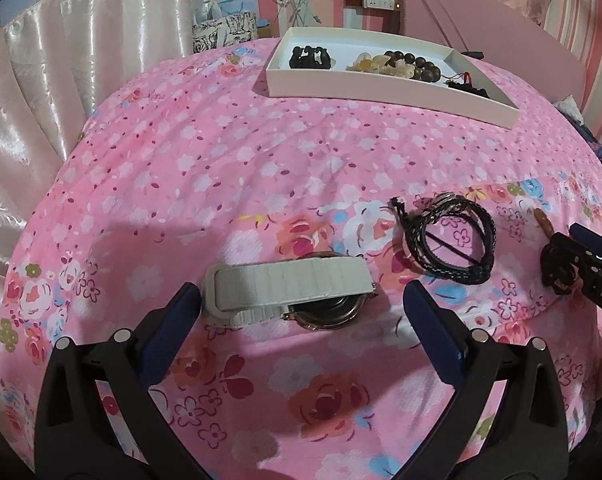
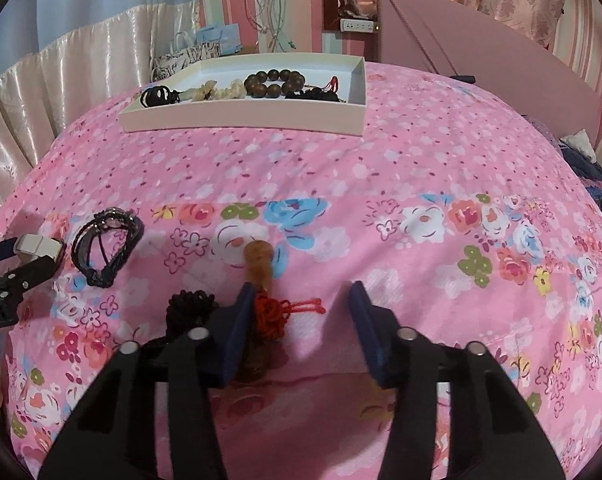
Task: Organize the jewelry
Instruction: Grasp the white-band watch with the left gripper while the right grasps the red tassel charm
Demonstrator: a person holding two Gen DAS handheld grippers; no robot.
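Both grippers sit low over the pink floral bedspread, each straddling one loose piece.

Right gripper: jaws partly closed, with a clear gap left. A charm with a red knotted tassel and an amber bead lies between them. The left pad touches or nearly touches the red knot; the right pad stands clear of it. Nothing is gripped yet. A black cord bunches just left of the left finger, outside the jaws.

Left gripper: jaws wide, nothing held. A watch with a white strap lies between the fingertips, neither pad touching it.

A black braided bracelet lies on the spread between the two grippers, untouched.

White tray: at the far side of the bed, well apart from both grippers, already holding bead bracelets.

Assessment: the step in hand is picking up the charm. The knot sits off-centre toward the left pad, so the gripper should shift left before closing, to pinch the knot's bulk and not a loose strand. The trailing black cord may drag or snag on lifting; raise it slowly and straight. The soft bedding will give, so press lightly.
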